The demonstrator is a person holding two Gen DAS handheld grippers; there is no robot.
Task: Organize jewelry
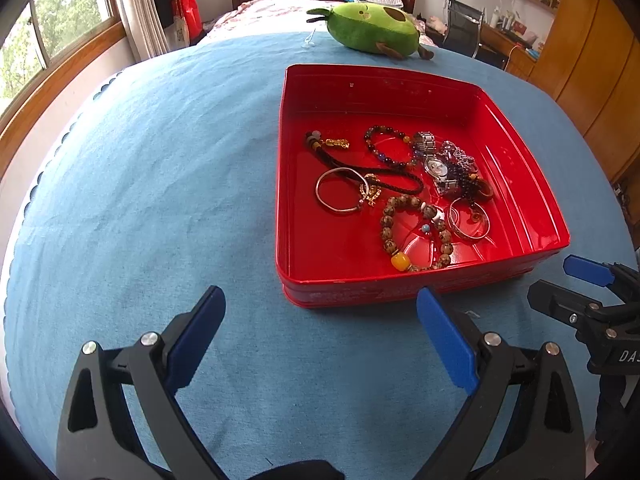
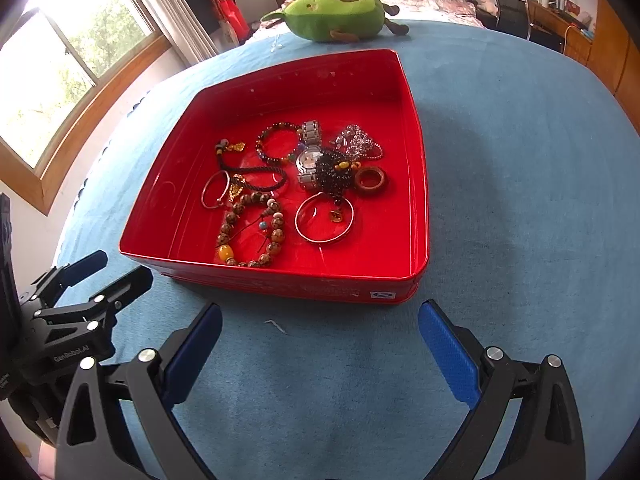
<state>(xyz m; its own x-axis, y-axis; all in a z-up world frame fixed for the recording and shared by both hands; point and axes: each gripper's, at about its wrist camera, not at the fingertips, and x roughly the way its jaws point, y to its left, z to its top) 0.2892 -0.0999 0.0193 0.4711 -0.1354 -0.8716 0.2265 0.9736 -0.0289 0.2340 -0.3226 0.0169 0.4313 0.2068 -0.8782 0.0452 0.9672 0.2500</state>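
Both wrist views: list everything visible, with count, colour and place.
tray: 1, red, on the cloth
cloth: 1, blue, under everything
wooden bead bracelet: 1, brown with amber bead, tray front
silver bangles: 2, tray front and left
watch: 1, silver, tray middle
dark bead bracelet: 1, tray back
black cord: 1, gold charm, tray left
wooden ring: 1, brown, tray right
avocado plush: 1, green, behind tray
left gripper: open
right gripper: open
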